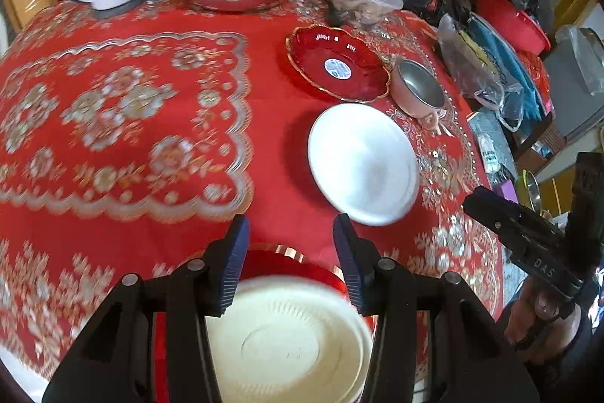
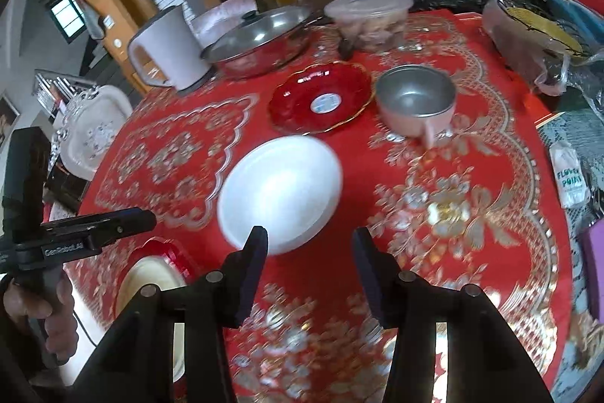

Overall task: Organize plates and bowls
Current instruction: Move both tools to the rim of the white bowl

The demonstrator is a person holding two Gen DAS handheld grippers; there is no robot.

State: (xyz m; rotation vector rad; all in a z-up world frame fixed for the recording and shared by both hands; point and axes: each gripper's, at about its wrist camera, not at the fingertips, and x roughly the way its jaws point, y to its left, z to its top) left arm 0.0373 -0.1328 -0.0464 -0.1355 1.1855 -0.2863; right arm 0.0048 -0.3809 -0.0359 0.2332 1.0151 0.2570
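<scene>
Hovering over the red tablecloth [image 1: 271, 146], my left gripper [image 1: 291, 237] has its jaws spread and nothing between them. Directly below its fingers sits a cream plate [image 1: 290, 338] resting on a red plate [image 1: 290, 261]. Ahead and to the right of it lies the white bowl [image 1: 362, 163]; beyond that are the red scalloped dish [image 1: 338, 63] and the metal cup [image 1: 417, 87].

My right gripper [image 2: 310, 246] is likewise parted and empty, its left finger overlapping the near rim of the white bowl [image 2: 281, 193] in view; I cannot tell whether it touches.
</scene>
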